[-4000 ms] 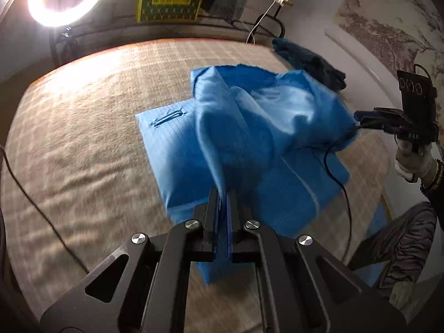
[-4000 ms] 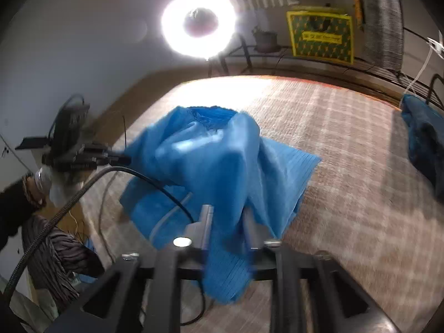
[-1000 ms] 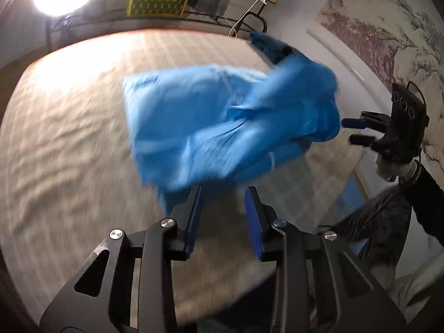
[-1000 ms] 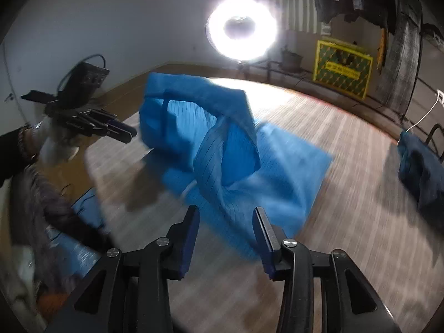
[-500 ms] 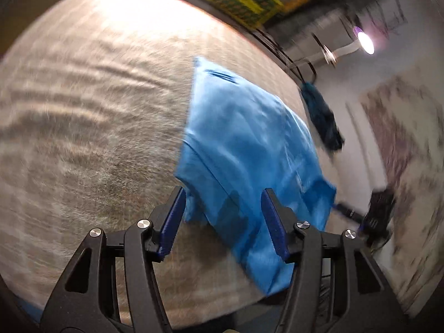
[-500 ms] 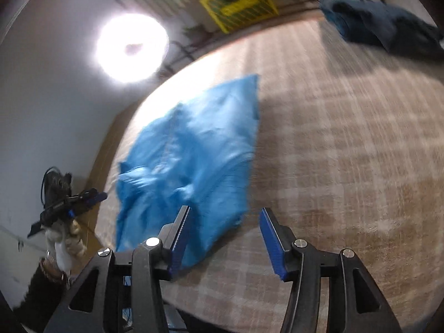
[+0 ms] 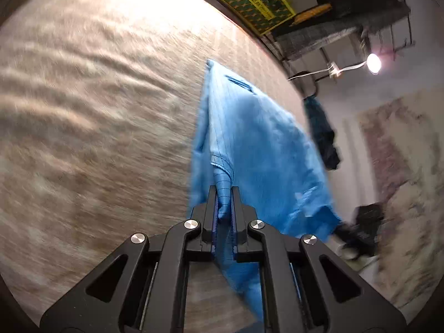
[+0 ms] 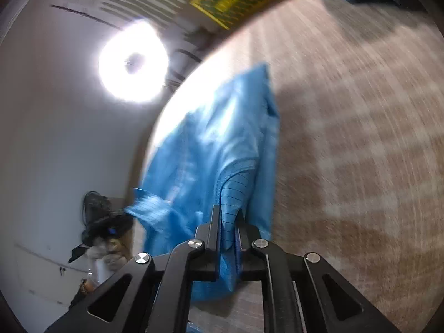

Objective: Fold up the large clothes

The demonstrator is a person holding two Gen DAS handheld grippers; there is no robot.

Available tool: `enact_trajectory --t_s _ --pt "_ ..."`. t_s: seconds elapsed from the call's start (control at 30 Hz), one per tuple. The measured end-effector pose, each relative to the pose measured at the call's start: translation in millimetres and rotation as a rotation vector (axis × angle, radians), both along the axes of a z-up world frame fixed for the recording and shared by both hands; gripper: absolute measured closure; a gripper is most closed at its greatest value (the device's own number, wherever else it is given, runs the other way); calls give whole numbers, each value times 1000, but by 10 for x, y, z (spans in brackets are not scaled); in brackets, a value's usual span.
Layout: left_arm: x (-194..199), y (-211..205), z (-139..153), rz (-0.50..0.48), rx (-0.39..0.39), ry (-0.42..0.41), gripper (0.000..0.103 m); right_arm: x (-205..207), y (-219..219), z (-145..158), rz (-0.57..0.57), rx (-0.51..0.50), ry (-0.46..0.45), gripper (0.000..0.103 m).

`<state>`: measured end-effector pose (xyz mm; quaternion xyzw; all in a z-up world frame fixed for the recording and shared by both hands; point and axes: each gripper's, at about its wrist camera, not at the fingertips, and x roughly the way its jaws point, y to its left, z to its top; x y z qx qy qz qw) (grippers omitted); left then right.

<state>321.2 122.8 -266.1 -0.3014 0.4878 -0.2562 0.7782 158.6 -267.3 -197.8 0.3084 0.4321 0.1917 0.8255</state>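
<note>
A large blue garment [image 7: 263,144] lies partly folded on a beige checked bed cover [image 7: 97,111]. My left gripper [image 7: 223,190] is closing its jaws on a bunched near edge of it, and the pads press the fabric. In the right wrist view the same garment [image 8: 216,138] runs away from my right gripper [image 8: 229,211], whose jaws are closing on another pinch of its near edge. Each view shows the other gripper, blurred, at the garment's far corner: the right gripper [image 7: 358,230] and the left gripper [image 8: 108,222] with a gloved hand [image 8: 108,252].
A dark blue garment [image 7: 322,133] lies heaped at the bed's far edge. Behind the bed stand a yellow patterned box [image 7: 256,0], a ring light [image 8: 133,61] and a small lamp [image 7: 373,62]. The checked cover [image 8: 360,138] spreads wide beside the garment.
Both grippers stood open and off the cloth half a second ago. Now each has dropped to the garment's near edge, rolled, and shut on a pinch of fabric.
</note>
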Motion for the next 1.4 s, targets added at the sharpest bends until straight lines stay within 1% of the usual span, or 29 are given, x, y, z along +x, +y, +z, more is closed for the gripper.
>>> enact_trajectory --t_s 0.03,0.07,0.13,0.17,0.2,0.23,0.27,0.3,0.33,0.37,0.47,0.5,0.53,0.57,0.6,0.63,0.7,0.77,0.87,1.07,1.17,1.2,1.23,1.27,1.33,1.4 --pt "7 -8 -31 -3 31 2 98 3 23 25 7 -60 -6 99" --pt "7 -10 -78 -7 33 16 98 12 55 19 12 -126 0 99" --pt "5 -52 -133 -10 38 29 97 43 122 -61 24 -194 36 99" --pt "3 -70 -127 -12 46 31 97 35 166 -79 31 -224 37 99" --pt "-8 -70 -112 -16 43 33 97 16 199 -62 36 -248 31 94" --pt "-18 -64 -90 -27 32 30 90 -11 229 -9 48 -279 30 84" --pt "-26 -53 -76 -31 26 26 83 -26 254 32 65 -288 23 76" --pt "-31 -19 -58 -21 8 20 68 -46 259 76 76 -284 7 60" --pt "-33 21 -53 -8 -6 20 57 -69 249 124 67 -285 -11 57" --pt "-22 55 -56 6 -21 24 56 -81 221 153 58 -286 -21 57" --pt "50 104 -79 37 -71 41 56 12 127 125 11 -259 -4 58" --pt "72 73 -75 28 -69 38 58 44 99 104 3 -249 5 59" --pt "82 81 -85 18 -59 32 70 81 75 71 1 -235 18 63" --pt "92 46 -74 3 -41 27 80 104 66 43 3 -228 26 68" --pt "103 1 -60 -7 -13 22 96 131 79 12 12 -224 33 79" --pt "107 -40 -32 -11 1 9 97 158 111 -4 23 -225 34 92" --pt "117 -79 22 -12 21 -24 100 173 188 47 29 -268 11 99" --pt "168 -117 78 -1 28 -44 100 191 252 109 35 -304 -20 102" --pt "308 -133 95 23 10 -42 101 255 261 160 19 -317 -38 102" --pt "556 -180 86 49 24 -55 101 520 117 163 -51 -263 -37 102" --pt "614 -214 -27 48 52 -46 101 593 134 115 -52 -302 -24 102" --pt "618 -216 -68 44 57 -38 101 605 175 86 -45 -319 -16 100" --pt "610 -214 -95 42 58 -30 100 584 194 65 -34 -332 -7 94" --pt "594 -207 -101 40 62 -29 98 574 196 68 -30 -339 1 91" --pt "528 -163 -42 45 108 -46 82 507 187 137 -40 -369 -5 66" --pt "415 -92 63 64 160 -93 79 373 173 314 -69 -437 -54 65"
